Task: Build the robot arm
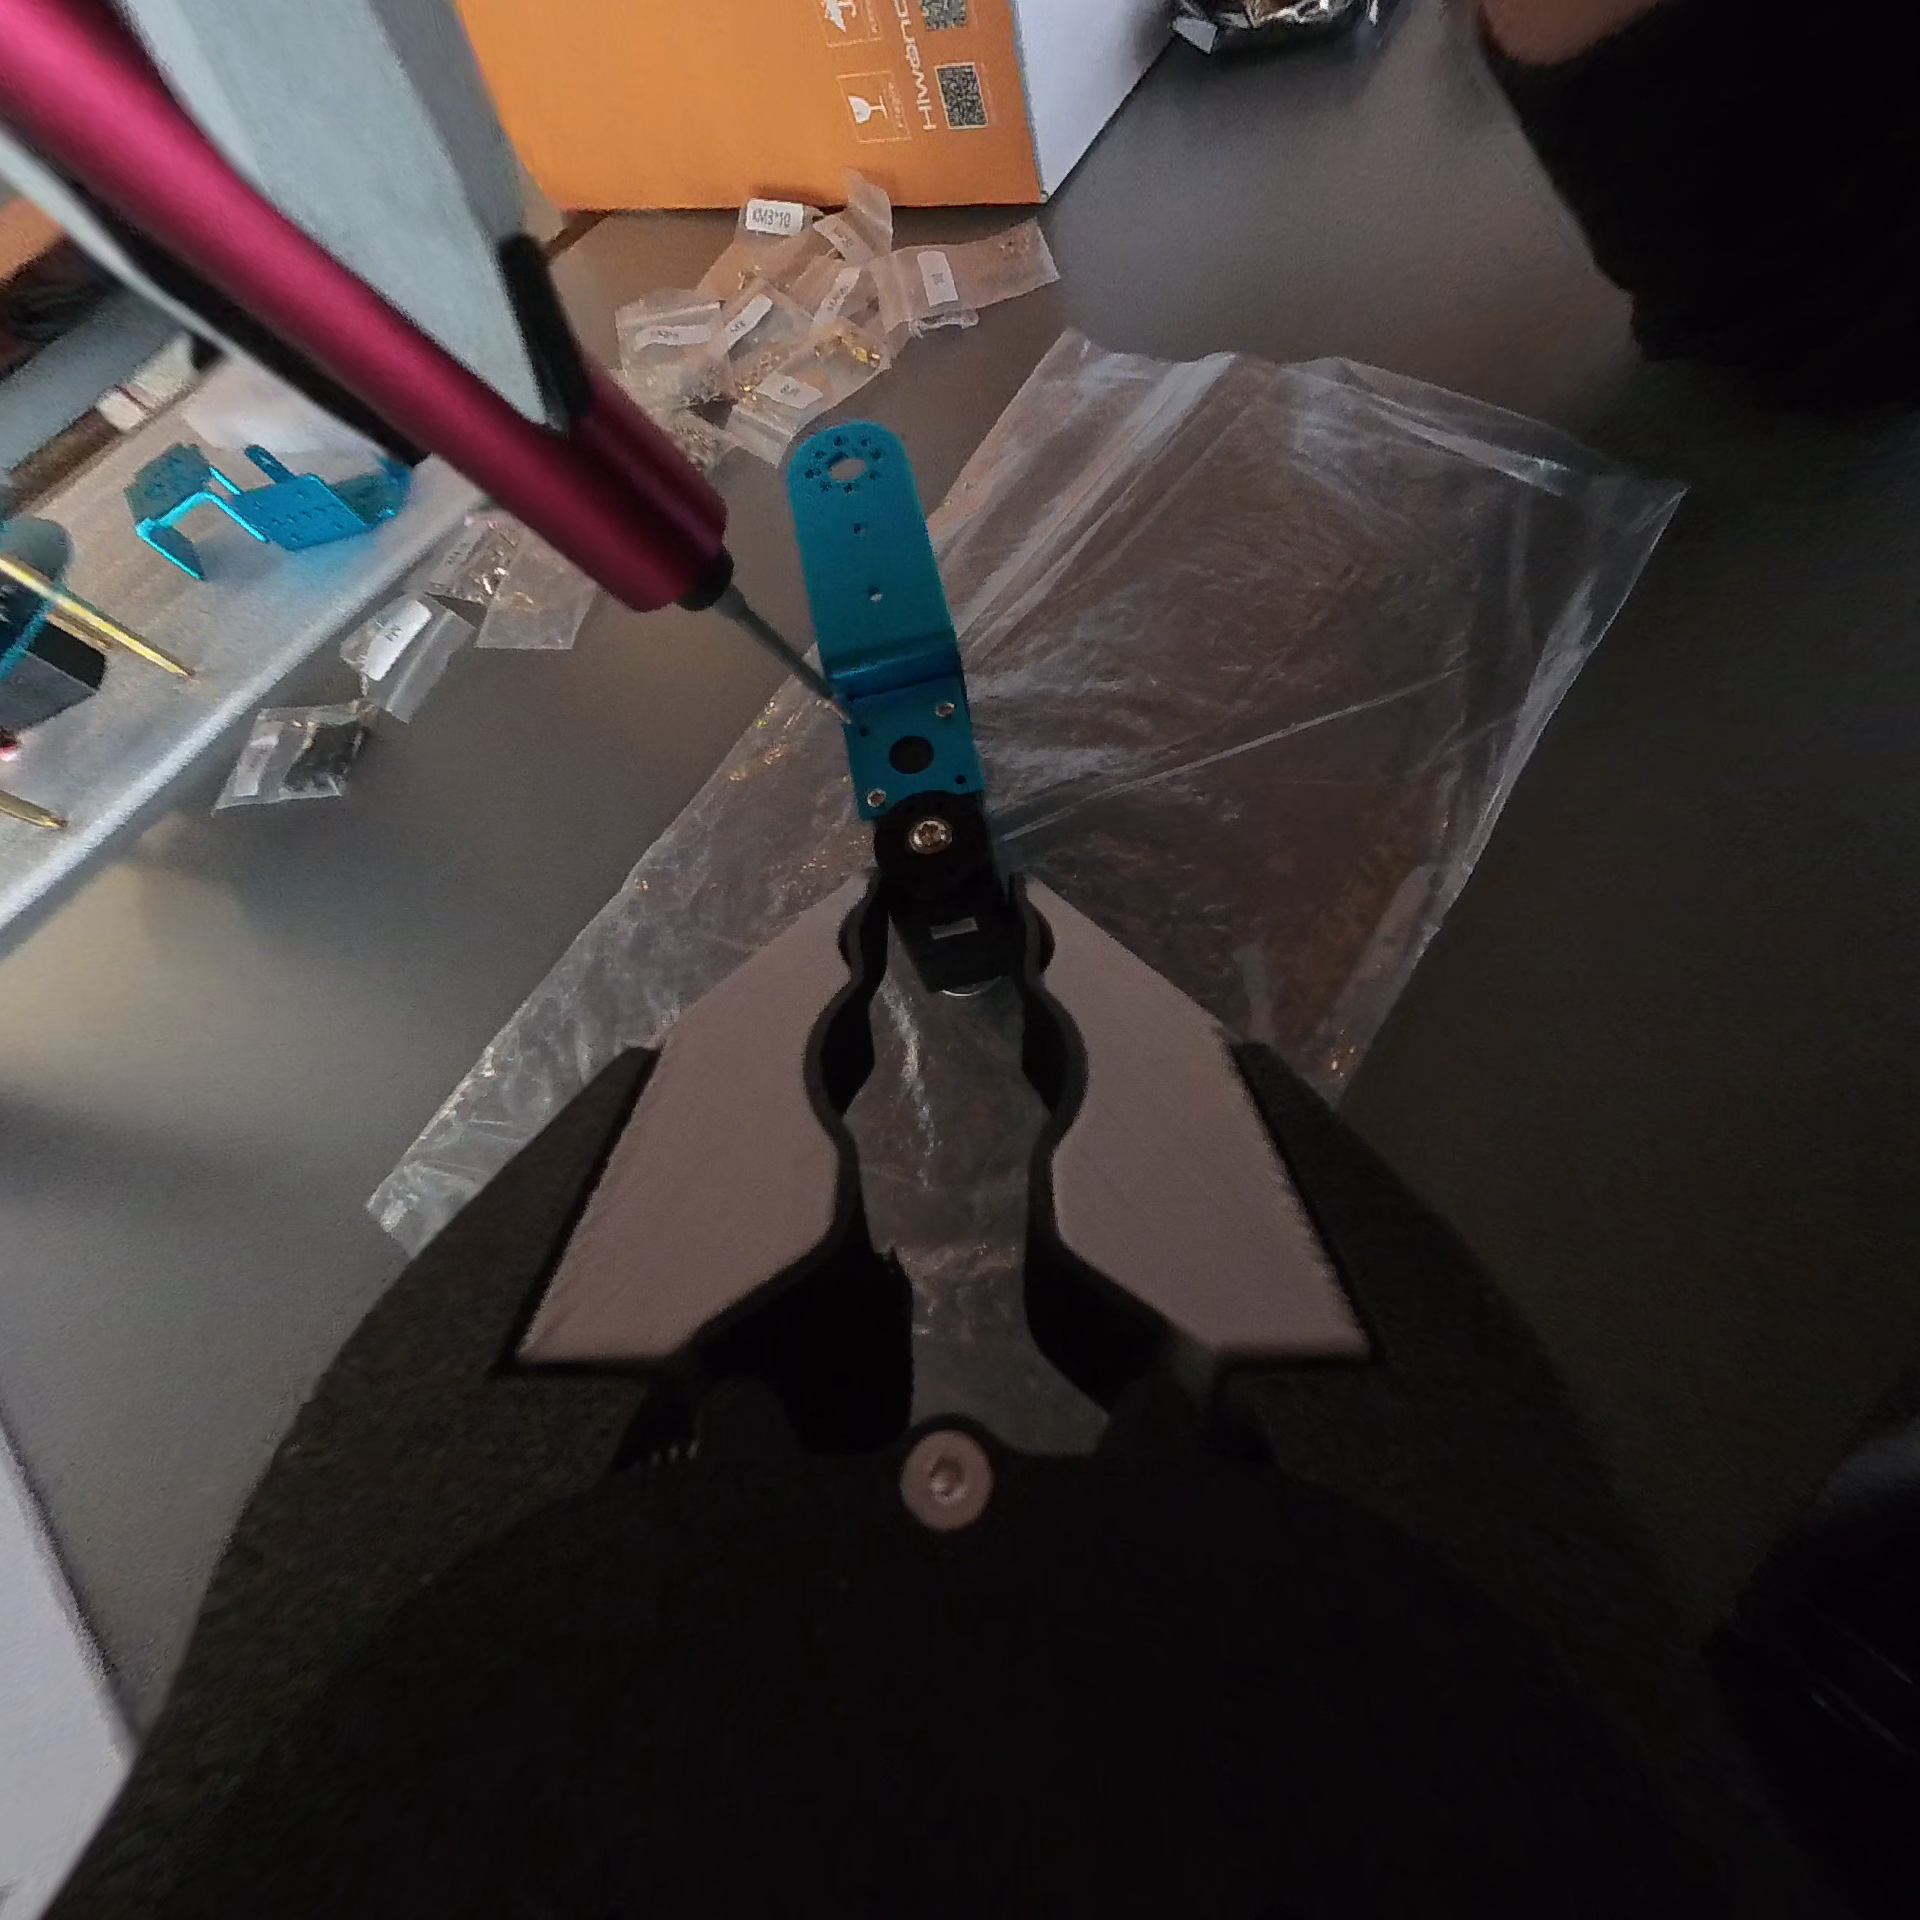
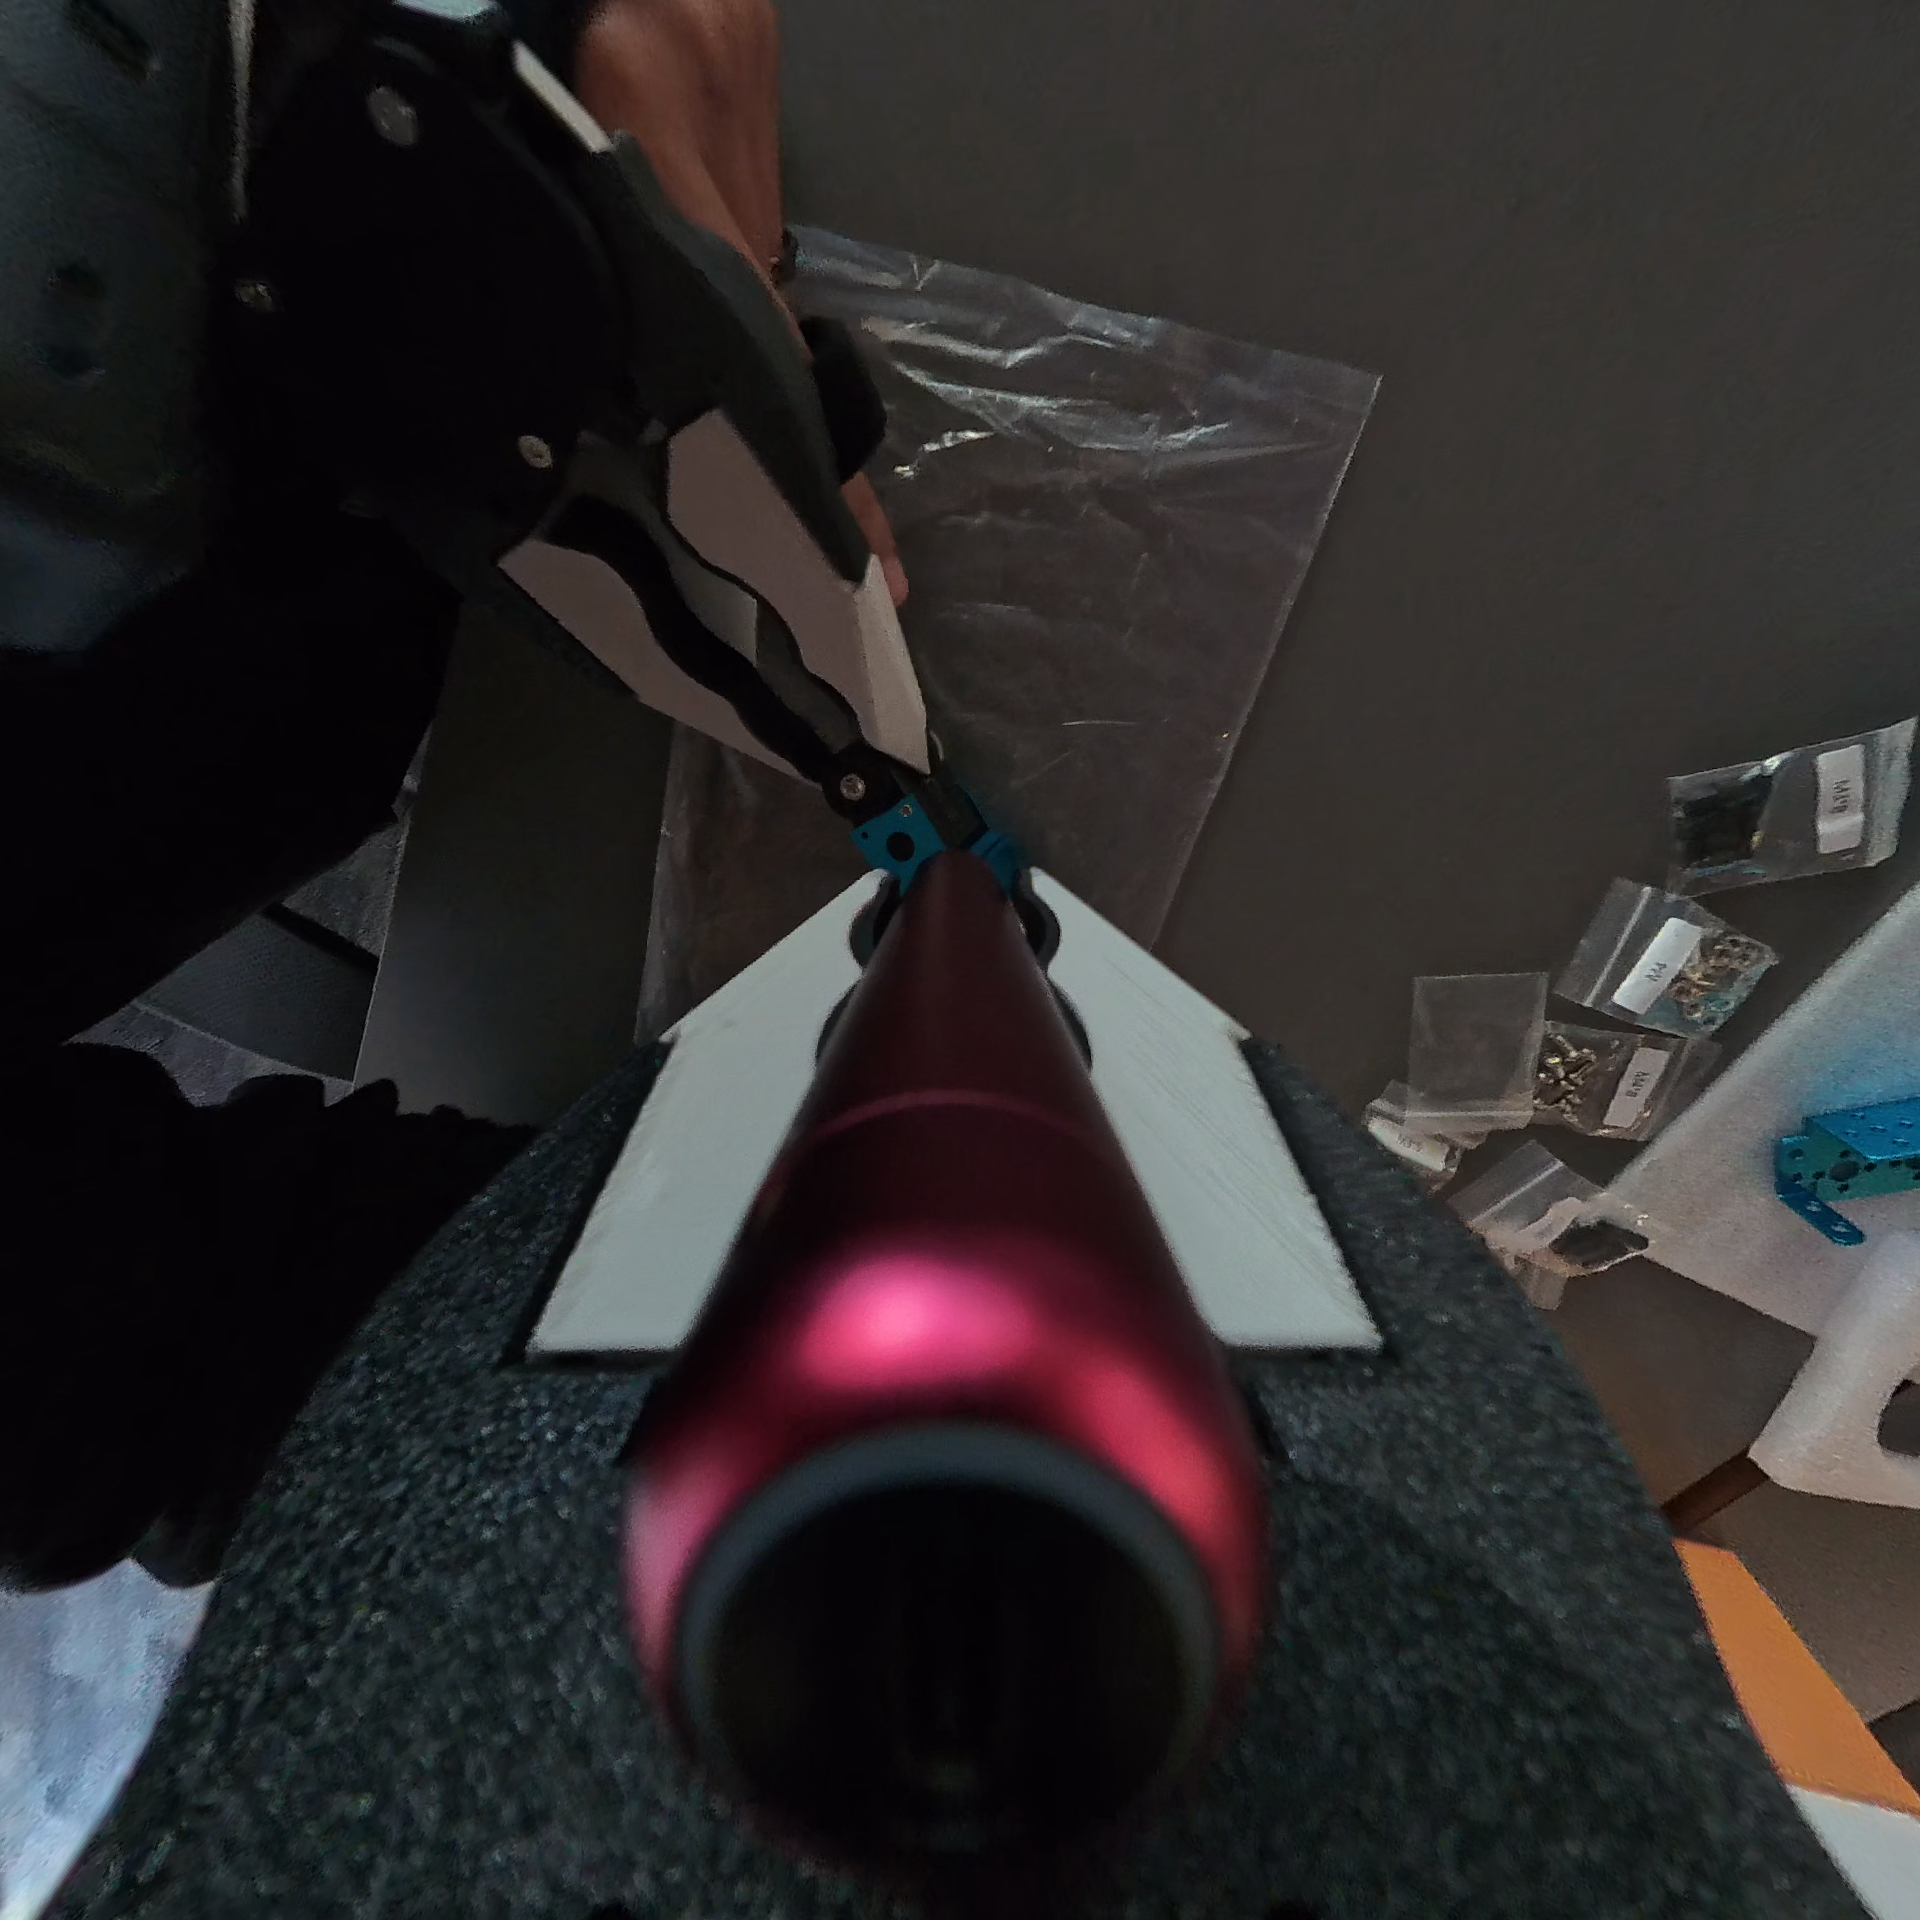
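Left gripper (image 1: 948,935) clenched on a small black servo (image 1: 940,883) with a blue bracket (image 1: 873,592) attached, held above a clear plastic bag (image 1: 1247,644) on a dark table (image 1: 312,987). Right gripper (image 2: 951,920) grasping a magenta screwdriver (image 2: 935,1247), tip touching the bracket's corner. Small screw bags (image 1: 821,301) and an orange box (image 1: 727,94) beyond.

Each tool (image 1: 951,914) has black grainy housing, white wedge fingers (image 1: 727,1174), wavy black edges, silver screw (image 1: 943,1488)

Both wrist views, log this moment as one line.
left gripper: shut on black servo with blue bracket | right gripper: shut on magenta screwdriver, tip at bracket
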`<state>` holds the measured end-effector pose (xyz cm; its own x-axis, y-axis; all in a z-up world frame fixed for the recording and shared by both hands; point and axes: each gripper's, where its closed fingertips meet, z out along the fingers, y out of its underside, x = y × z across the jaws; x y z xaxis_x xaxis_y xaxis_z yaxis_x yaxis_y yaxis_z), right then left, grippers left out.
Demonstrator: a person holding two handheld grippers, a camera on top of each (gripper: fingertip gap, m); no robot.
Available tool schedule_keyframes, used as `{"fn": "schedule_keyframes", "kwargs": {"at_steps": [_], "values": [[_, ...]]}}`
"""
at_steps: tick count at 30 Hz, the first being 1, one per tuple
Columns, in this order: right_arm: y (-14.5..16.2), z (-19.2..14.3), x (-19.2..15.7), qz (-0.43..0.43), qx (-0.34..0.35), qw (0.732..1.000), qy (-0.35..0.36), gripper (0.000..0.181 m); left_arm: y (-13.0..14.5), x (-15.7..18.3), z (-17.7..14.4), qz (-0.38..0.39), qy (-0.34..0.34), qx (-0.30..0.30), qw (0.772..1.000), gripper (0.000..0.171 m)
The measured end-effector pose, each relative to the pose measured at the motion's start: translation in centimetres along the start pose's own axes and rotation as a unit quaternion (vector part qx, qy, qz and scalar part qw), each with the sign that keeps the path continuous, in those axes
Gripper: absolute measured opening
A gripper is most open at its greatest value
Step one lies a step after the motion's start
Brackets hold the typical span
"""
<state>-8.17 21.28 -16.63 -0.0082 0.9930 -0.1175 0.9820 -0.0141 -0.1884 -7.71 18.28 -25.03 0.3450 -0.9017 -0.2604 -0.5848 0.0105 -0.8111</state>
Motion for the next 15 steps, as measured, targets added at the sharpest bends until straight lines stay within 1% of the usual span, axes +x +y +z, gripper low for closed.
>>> {"fn": "schedule_keyframes", "kwargs": {"at_steps": [3,5,6,10,13,15], "values": [[0.0,-0.3,0.0,-0.022,0.037,0.999,0.015,0.021,0.0,-0.4,0.0,-0.054,0.035,-0.002,0.998,0.021],[0.0,-0.6,-0.5,-0.028,0.081,0.996,0.014,0.021,0.1,-0.5,0.0,-0.08,0.055,-0.002,0.995,0.021],[0.1,-0.8,-0.8,-0.027,0.1,0.994,0.018,0.021,0.2,-0.5,0.0,-0.084,0.06,-0.002,0.995,0.021],[0.6,-2.2,-1.0,-0.041,0.187,0.978,0.08,0.021,0.2,-0.4,0.0,-0.076,0.064,-0.002,0.995,0.021],[0.7,-3.4,-1.5,-0.043,0.259,0.959,0.108,0.022,-0.1,-0.5,-0.3,-0.074,0.053,0.008,0.996,0.036],[0.9,-4.1,-1.8,-0.037,0.298,0.945,0.125,0.023,-0.8,-0.8,-0.9,-0.084,0.048,0.026,0.995,0.04]]}}
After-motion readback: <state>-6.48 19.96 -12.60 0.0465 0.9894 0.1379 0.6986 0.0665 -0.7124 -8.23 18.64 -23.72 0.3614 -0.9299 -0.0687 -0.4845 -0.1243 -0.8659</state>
